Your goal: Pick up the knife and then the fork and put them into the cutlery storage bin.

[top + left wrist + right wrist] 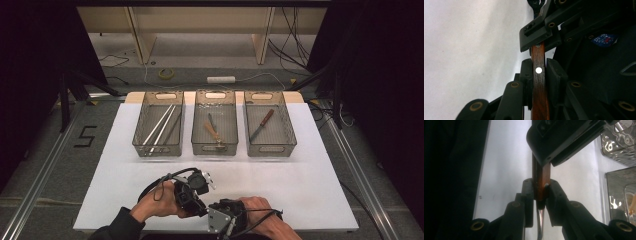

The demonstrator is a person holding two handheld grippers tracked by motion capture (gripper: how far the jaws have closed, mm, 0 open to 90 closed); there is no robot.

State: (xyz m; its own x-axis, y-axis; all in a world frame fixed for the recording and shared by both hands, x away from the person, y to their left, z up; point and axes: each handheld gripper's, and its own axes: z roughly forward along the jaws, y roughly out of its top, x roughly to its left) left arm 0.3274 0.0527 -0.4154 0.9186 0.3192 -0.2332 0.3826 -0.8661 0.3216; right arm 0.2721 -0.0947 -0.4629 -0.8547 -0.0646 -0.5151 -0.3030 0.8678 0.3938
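Two grips on one wooden-handled tool (538, 53), low at the near edge of the white table (310, 170), well short of the baskets.

Starting at the left: left hand (157, 201) wrapped around the left gripper (197, 202), angled in towards the middle of the table. Narrow set of the jaws, seen in the left gripper view, pads pressed on both flat sides of the brown handle, right at a pale round rivet (538, 70). Holds the handle lengthwise, with the wood running up between the pads and out beyond them.

Next, in the middle: handle bridging the two grippers, clear of the table top. At one end, seen in the right gripper view, a bright metal shank (539, 225) leaving the wood.

Further right: right hand (262, 212) behind the right gripper (220, 209), grey plate on top, nose to nose with the left one. Narrow jaws here too, closed on the end of the handle close to the metal, one pad on each side.

Beyond, across the far half of the table, three mesh baskets in a row. Left basket (157, 150) with long metal rods (160, 125) lying slantwise. Middle basket (215, 148) with a small wooden-handled piece (214, 132). Right basket (271, 149) with a knife (262, 124) lying slantwise.
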